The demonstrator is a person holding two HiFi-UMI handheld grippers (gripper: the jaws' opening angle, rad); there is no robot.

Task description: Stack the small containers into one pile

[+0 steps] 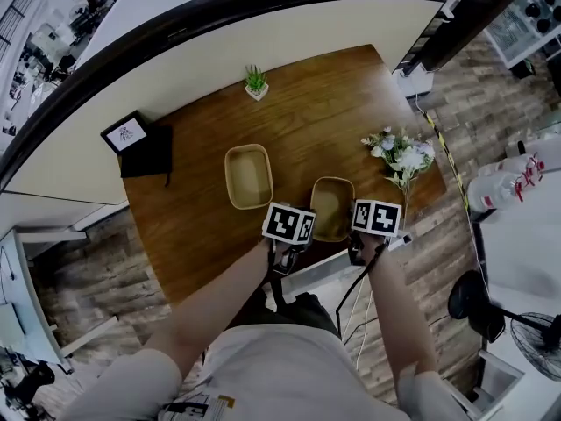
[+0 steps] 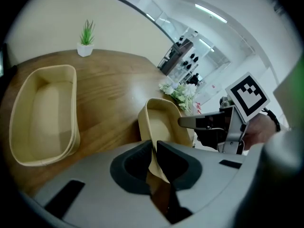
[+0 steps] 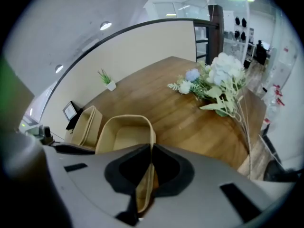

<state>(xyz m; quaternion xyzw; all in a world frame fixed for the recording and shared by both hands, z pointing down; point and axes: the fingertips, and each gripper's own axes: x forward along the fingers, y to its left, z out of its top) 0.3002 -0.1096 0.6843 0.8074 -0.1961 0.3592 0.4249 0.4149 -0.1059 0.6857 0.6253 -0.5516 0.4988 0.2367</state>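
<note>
Head view: a wooden bench (image 1: 307, 130) is seen from above. The small container (image 1: 332, 207) sits by the near edge. A second tan container (image 1: 248, 175) lies just left of it and slightly farther, apart from it. The left gripper (image 1: 294, 228) is at the small container's left rim and the right gripper (image 1: 372, 221) at its right rim. Flowers (image 1: 401, 154) lie to the right and a potted plant (image 1: 256, 82) stands at the far edge.

Left gripper view: the jaws are closed narrow on the thin rim wall of the small container (image 2: 164, 122), pads pressed on it. The second container (image 2: 42, 113) is seen to the left (its rim looks doubled, so possibly two are already nested).

Right gripper view: the jaws are likewise pinched tight on the opposite rim of the small container (image 3: 126, 134), which rests on the bench. The second container (image 3: 85, 125) shows beyond it to the left.

Step in hand, judged: a two-sided grasp is set and the lift is due. Both sides should be raised together and kept level, since the thin wall is likely to flex or slip under uneven pull. The container should then be carried left, its long side lined up with the second container, lowered straight in, and released on both sides at once.
</note>
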